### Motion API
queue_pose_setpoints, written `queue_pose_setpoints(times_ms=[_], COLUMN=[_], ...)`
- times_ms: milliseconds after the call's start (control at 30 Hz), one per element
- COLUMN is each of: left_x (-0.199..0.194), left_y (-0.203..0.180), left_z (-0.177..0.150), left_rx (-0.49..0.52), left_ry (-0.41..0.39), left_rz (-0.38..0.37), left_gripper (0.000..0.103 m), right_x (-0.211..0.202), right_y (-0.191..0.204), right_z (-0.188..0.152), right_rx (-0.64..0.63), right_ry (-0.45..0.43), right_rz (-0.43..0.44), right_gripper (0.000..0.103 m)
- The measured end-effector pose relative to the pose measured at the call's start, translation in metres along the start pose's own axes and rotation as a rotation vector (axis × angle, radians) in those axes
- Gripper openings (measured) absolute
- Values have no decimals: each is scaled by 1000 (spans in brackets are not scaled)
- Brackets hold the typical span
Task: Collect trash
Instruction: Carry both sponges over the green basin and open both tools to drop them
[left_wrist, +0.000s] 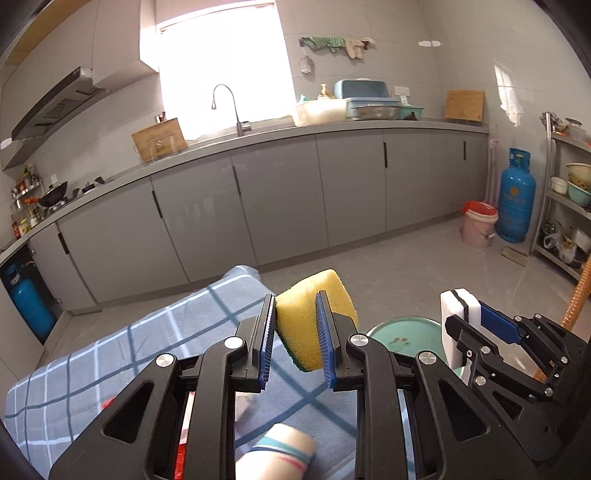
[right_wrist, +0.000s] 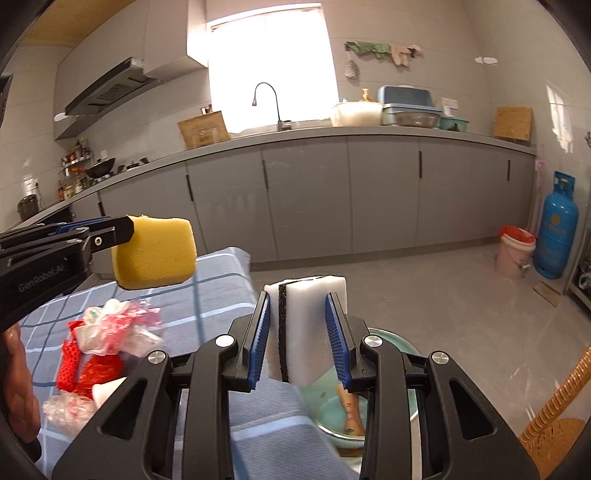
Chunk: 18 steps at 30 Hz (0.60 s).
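The left gripper (left_wrist: 295, 336) pinches a yellow scouring sponge (left_wrist: 314, 314) with a green underside between its blue pads, and the right gripper (right_wrist: 301, 338) pinches a white sponge (right_wrist: 310, 325) with a black middle layer. Both pieces stick out past the fingertips. Below and just beyond the right fingers stands a green bin (right_wrist: 391, 402) with scraps already inside, beside the checked blue cloth (right_wrist: 221, 291). To the left of the right fingers, a heap of red netting and crumpled plastic wrap (right_wrist: 103, 343) lies on that cloth. The step looks like carrying both sponges to the bin; next, each needs centring over the opening before the fingers spread. "GenRobot.AI" reads along the left gripper's side.
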<state>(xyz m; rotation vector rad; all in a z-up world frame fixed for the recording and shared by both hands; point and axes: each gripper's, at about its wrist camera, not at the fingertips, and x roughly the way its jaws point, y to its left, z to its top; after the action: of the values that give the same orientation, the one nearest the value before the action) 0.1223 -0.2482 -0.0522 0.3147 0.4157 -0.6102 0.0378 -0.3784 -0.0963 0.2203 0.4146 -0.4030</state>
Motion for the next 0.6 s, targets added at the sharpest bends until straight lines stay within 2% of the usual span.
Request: queue_pose_setpoints(times_ms=[333,600], left_x=[50,90], left_y=[-53,-84], left_z=[2,0], left_rx=[27,56], left_ry=[78,127], left_rz=[-74,-89], left_gripper=[23,23], right_x=[39,80], right_y=[-59,-93], right_z=[-8,-18], right_rx=[65,104], right_ry=[48,93], right_rz=[-47,-50], right_gripper=[33,34])
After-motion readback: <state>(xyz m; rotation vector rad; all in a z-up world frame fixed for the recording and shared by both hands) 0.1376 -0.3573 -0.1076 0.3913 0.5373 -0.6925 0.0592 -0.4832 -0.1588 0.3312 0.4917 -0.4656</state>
